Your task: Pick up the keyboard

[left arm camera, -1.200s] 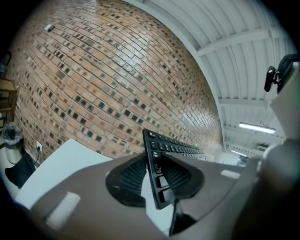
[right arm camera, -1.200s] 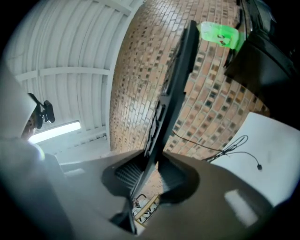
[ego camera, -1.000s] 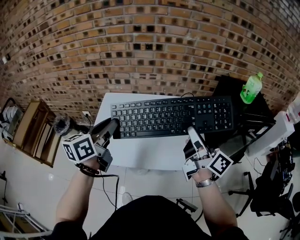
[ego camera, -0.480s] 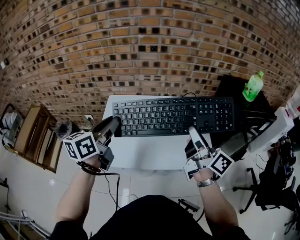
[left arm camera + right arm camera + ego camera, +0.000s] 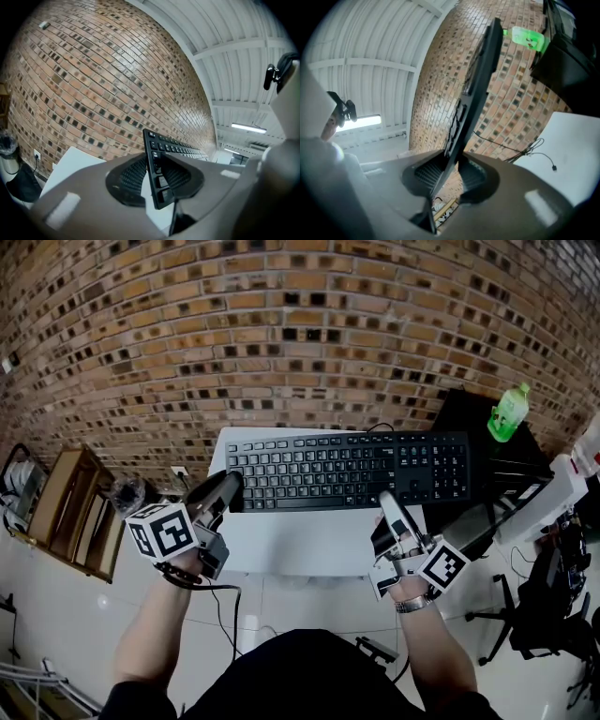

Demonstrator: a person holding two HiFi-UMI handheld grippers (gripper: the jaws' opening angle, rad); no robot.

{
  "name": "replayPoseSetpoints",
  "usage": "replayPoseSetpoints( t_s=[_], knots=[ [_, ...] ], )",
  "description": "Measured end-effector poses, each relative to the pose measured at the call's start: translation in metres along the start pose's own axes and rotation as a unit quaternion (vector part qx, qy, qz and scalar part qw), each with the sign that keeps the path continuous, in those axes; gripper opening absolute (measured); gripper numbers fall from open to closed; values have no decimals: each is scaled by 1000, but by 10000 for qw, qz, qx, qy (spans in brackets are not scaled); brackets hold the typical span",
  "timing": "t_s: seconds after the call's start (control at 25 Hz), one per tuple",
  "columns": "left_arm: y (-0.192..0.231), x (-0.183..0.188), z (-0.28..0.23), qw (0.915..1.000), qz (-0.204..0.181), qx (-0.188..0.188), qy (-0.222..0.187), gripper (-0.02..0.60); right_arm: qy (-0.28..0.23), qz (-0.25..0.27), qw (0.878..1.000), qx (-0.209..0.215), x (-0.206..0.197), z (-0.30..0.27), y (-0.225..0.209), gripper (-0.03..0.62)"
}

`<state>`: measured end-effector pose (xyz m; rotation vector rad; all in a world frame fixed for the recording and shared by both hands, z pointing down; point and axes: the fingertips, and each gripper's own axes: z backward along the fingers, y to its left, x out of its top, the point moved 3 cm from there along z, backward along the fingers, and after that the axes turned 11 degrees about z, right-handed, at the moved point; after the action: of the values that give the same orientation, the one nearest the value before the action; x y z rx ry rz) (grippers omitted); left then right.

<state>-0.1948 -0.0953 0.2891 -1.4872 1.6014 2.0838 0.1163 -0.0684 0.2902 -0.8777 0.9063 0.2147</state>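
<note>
The left gripper [image 5: 228, 487] is clenched on the left short end of the keyboard [image 5: 347, 470]. In the left gripper view its ribbed pads [image 5: 129, 176] press on both faces of the black slab, which runs edge-on between them. The right gripper [image 5: 386, 503] grasps the same keyboard by its near long edge, right of the middle. In the right gripper view its pads [image 5: 429, 172] close on the thin edge the same way. Each gripper carries a marker cube, and a forearm reaches in to each from the bottom of the head view. The right wrist wears a watch [image 5: 411, 606].

The keyboard is held keys up, its long side parallel to the wall [image 5: 281, 334], over the far half of the table [image 5: 291, 549]. Its right end reaches past the table's right edge. In the left gripper view a strip of wall shows between keyboard and tabletop, so that end is clear of the surface. A thin cable [image 5: 522, 151] trails across the table's far part.

Left of the table, on the floor, a wooden crate [image 5: 70, 507] stands open, and a bin [image 5: 8, 152] with a dark bag sits by the wall. To the right, beyond the keyboard's end, a green bottle [image 5: 507, 413] stands upright on dark furniture. The brick wall closes the scene behind everything.
</note>
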Motion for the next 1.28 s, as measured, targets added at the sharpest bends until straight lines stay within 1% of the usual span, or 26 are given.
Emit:
replayPoseSetpoints(
  t_s=[1.28],
  knots=[
    [-5,0,5,10000,42,41,-30,98,46,10,10000,27,4,1,5,95]
  ],
)
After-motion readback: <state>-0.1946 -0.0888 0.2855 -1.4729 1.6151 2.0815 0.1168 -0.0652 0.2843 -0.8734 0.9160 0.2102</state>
